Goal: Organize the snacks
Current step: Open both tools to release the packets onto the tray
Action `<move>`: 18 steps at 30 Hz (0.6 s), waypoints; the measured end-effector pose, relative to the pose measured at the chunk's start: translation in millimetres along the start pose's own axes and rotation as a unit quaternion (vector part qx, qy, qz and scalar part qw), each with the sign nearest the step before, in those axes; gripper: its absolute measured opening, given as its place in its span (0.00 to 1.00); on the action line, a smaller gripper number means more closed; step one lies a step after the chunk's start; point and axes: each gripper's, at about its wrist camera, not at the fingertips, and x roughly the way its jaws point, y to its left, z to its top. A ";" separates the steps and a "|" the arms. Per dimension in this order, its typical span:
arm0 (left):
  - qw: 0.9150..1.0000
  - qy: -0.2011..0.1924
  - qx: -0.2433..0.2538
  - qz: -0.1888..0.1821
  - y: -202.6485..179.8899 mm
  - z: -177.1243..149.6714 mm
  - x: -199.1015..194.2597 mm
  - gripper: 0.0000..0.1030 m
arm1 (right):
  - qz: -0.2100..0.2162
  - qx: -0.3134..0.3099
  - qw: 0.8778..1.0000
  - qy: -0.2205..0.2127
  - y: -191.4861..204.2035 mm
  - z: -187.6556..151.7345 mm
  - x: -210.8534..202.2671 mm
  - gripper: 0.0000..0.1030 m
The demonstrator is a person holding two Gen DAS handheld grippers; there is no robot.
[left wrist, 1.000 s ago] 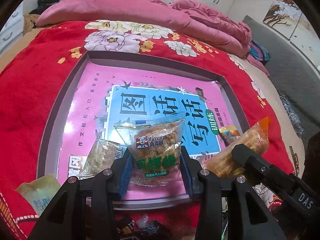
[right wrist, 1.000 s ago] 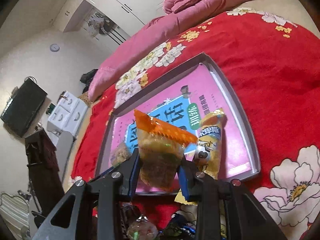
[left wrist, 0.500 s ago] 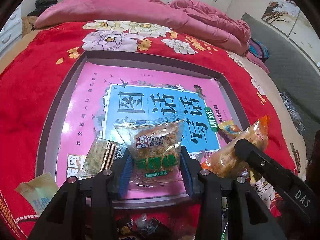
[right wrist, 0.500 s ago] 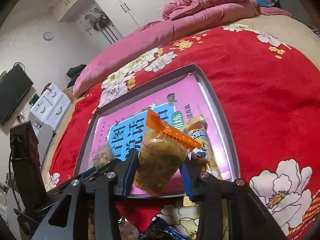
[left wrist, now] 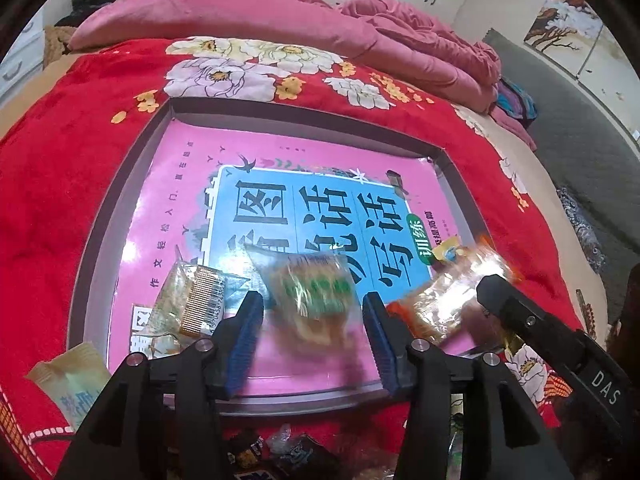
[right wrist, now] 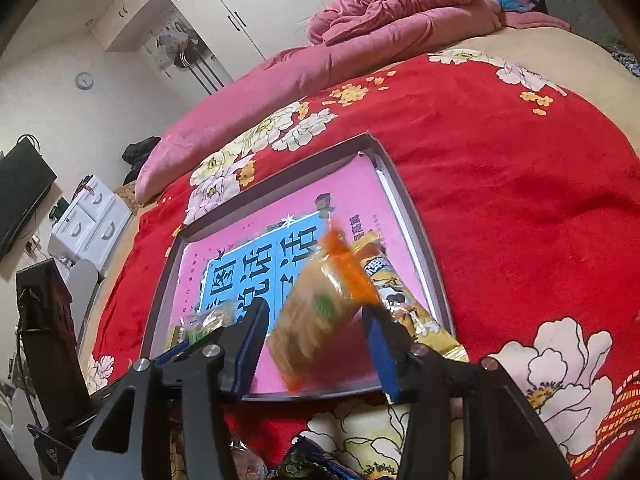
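A grey tray (left wrist: 120, 208) lined with a pink and blue book cover lies on the red bed cover. My left gripper (left wrist: 312, 320) is open; a clear green-label snack pack (left wrist: 316, 296), blurred, lies loose between its fingers over the tray. My right gripper (right wrist: 316, 332) is open; an orange-edged snack pack (right wrist: 320, 312), blurred, sits loose between its fingers and shows in the left wrist view (left wrist: 448, 300). A small clear packet (left wrist: 188, 304) lies in the tray's near left. A yellow stick pack (right wrist: 400, 300) lies in the tray's near right.
A pale yellow packet (left wrist: 72, 384) lies outside the tray's near left corner. Several dark wrapped snacks (left wrist: 280, 452) lie on the bed cover below the grippers. A pink quilt (left wrist: 280, 24) is piled at the far side. The tray (right wrist: 424, 248) rim stands raised.
Both grippers have opened. The green-label pack and the orange-edged pack have come free of the fingers and drop toward the tray, blurred by motion.
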 end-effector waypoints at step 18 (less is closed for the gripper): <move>1.000 -0.005 0.008 -0.007 -2.6 -1.2 -4.5 0.60 | 0.006 -0.008 1.000 0.003 2.3 0.1 -0.1 0.53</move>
